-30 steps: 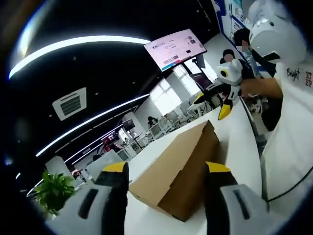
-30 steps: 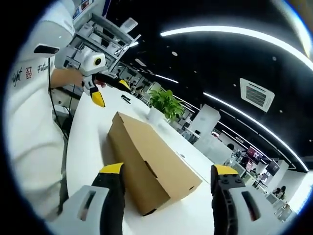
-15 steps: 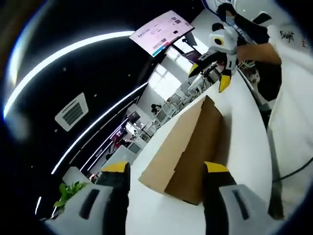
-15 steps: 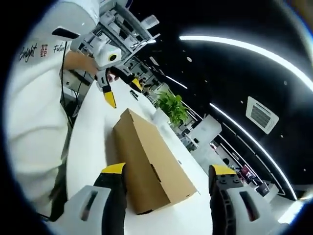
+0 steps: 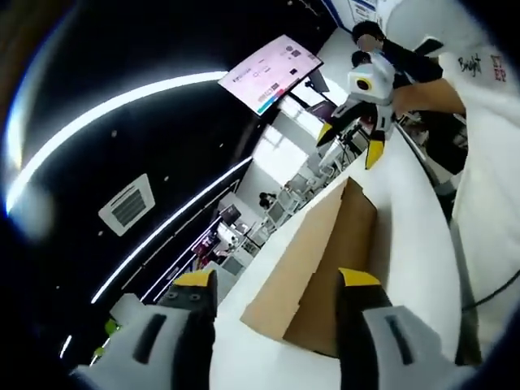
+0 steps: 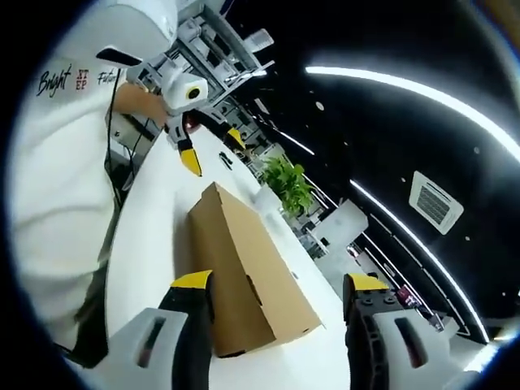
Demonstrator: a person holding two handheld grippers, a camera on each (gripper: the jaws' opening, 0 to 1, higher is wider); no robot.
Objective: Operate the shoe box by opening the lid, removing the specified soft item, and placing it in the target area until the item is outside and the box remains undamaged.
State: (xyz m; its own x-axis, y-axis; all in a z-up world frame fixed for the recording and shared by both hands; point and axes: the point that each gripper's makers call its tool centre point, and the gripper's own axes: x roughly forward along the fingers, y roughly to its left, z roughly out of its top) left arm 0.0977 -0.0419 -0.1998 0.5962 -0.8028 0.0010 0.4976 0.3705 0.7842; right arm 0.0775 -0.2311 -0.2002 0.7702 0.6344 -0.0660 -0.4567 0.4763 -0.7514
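In the left gripper view, the left gripper point(image 5: 276, 286) is seen with its two yellow-tipped jaws spread apart and nothing held between them. Just beyond the jaws, a closed brown cardboard shoe box point(image 5: 313, 264) lies on a white table point(image 5: 406, 244), its lid still down. At the far end of the table, the right gripper point(image 5: 367, 88) is seen in a person's hand, raised above the tabletop past the box's far corner. A white sleeve point(image 5: 491, 154) of the person fills the right side. A wall screen point(image 5: 275, 71) hangs high in the background, and long ceiling lights curve across the dark ceiling.

In the right gripper view, the right gripper's jaws stand wide apart as well, with nothing between them. The shoe box point(image 6: 248, 276) stretches away from the jaws along the table point(image 6: 150, 236). The left gripper point(image 6: 185, 97) is seen beyond the box's far end, held over the table. A green potted plant point(image 6: 284, 185) stands just past the box on its right. Shelving and desks are visible farther off.
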